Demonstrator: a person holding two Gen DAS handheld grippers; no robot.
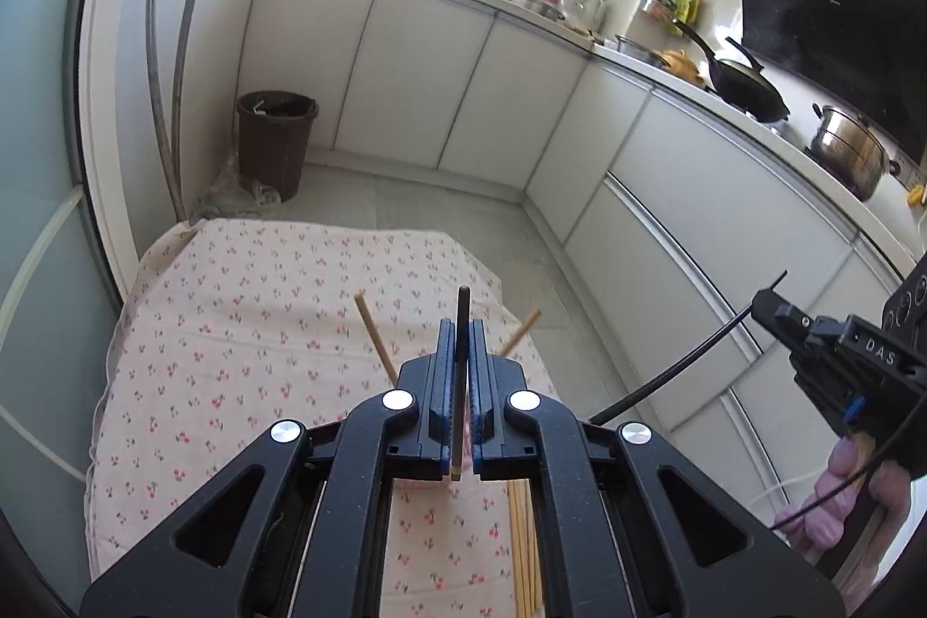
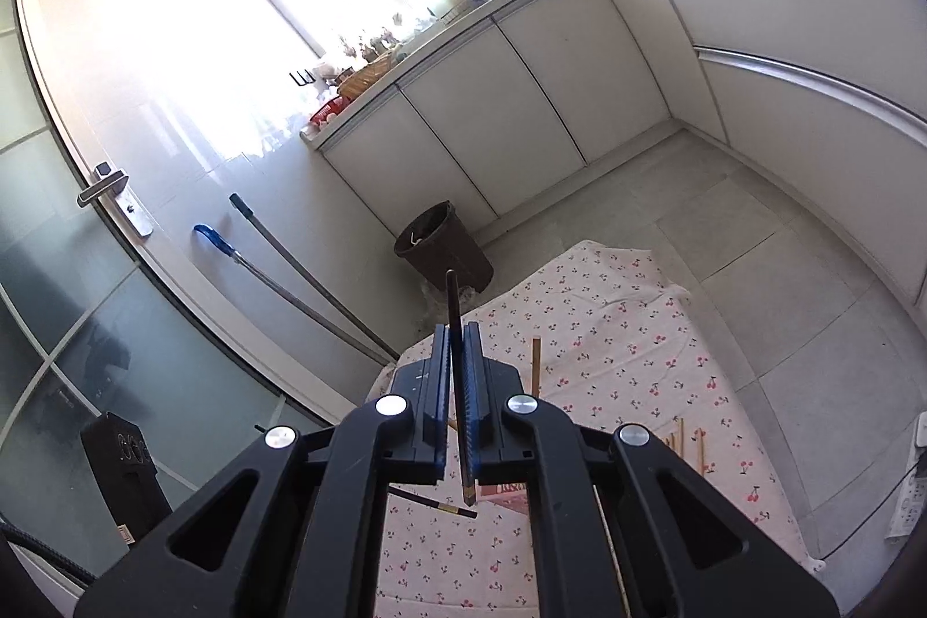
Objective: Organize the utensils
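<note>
My left gripper (image 1: 462, 328) is shut on a dark chopstick (image 1: 462, 311) that runs along the fingers and sticks out past the tips. It is held above a floral cloth (image 1: 243, 317) on the table. Light wooden chopsticks (image 1: 373, 334) lie on the cloth under it, one at the cloth's right edge (image 1: 521, 328) and several near the bottom (image 1: 524, 548). My right gripper (image 2: 462, 334) is shut on another dark chopstick (image 2: 453, 305), held above the same cloth (image 2: 626, 357). A third dark chopstick (image 2: 434, 502) lies on the cloth below it, with wooden chopsticks (image 2: 536, 369) to the right.
A brown waste bin (image 1: 275, 143) stands on the floor beyond the table, also in the right wrist view (image 2: 443, 253). White cabinets (image 1: 440, 73) run along the back and right. Mop handles (image 1: 168, 97) lean on the left wall. The right hand-held gripper's body (image 1: 857, 363) is at the right.
</note>
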